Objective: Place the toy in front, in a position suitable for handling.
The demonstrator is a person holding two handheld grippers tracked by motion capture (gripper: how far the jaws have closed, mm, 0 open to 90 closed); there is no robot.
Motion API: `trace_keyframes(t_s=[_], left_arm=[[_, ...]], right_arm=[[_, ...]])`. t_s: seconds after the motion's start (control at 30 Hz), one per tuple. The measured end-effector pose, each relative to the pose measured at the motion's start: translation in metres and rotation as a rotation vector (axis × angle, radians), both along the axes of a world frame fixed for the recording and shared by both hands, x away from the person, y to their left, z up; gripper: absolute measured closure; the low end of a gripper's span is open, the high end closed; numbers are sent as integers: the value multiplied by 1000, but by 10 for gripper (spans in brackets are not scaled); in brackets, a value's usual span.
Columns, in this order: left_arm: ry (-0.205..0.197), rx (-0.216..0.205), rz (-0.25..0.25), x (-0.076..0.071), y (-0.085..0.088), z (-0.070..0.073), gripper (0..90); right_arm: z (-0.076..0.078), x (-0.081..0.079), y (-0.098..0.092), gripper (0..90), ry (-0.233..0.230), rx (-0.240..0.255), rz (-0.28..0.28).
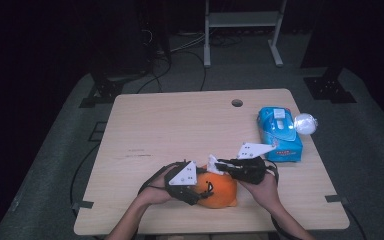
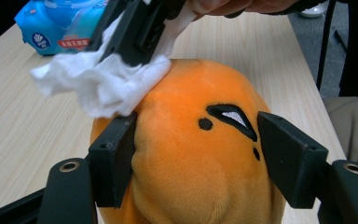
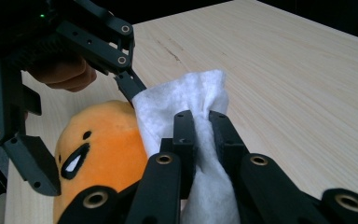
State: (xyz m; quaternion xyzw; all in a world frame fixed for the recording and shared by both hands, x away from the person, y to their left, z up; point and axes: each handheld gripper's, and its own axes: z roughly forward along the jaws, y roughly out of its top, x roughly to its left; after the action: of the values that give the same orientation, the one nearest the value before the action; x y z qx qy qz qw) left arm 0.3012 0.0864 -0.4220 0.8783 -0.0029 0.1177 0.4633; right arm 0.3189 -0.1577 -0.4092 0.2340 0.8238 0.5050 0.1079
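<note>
- High view: the orange plush toy [image 1: 220, 190] lies near the front edge of the wooden table [image 1: 180, 130], between the person's two hands. The left gripper [image 1: 200, 189] sits against the toy's left side, while the right gripper [image 1: 220, 164] reaches in from the right above it, with a white tissue [image 1: 214, 164] at its tip. A blue pack of wipes [image 1: 279, 134] rests toward the table's right edge, and a white ball [image 1: 305, 123] lies just beside the pack, farther right.
- Left gripper view: the left gripper [image 2: 196, 158] has its two black jaws on either side of the plush toy [image 2: 191, 163], the pads pressing into the soft fabric beside its stitched face, so it grips the toy. The tissue [image 2: 102, 84] lies on top of the toy, touching it, held from above by the other gripper.
- Right gripper view: the right gripper [image 3: 204, 128] has its jaws clamped close together on the tissue [image 3: 186, 100], which bunches up between them. The plush toy [image 3: 105, 149] lies just left of the tissue and touches it, held by the left gripper's jaws.
</note>
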Motion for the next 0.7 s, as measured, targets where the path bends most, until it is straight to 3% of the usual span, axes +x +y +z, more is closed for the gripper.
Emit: trace_keyframes(t_s=[0.13, 0.27, 0.37, 0.47, 0.53, 0.7], left_arm=[[15, -9, 1, 3, 4, -2, 321], [41, -14, 12, 7, 11, -5, 325], [59, -22, 11, 9, 11, -6, 324], [72, -13, 21, 11, 12, -6, 323], [101, -28, 48, 15, 17, -9, 322], [198, -87, 122, 31, 34, -18, 324]], right_arm=[[-4, 5, -7, 815, 15, -6, -18], [-13, 13, -23, 815, 38, -43, -80], [-17, 15, -31, 815, 67, -23, -89], [-12, 9, -26, 815, 34, -30, -79], [-10, 7, -24, 815, 21, -33, -71], [-15, 8, -34, 815, 37, -57, -92]])
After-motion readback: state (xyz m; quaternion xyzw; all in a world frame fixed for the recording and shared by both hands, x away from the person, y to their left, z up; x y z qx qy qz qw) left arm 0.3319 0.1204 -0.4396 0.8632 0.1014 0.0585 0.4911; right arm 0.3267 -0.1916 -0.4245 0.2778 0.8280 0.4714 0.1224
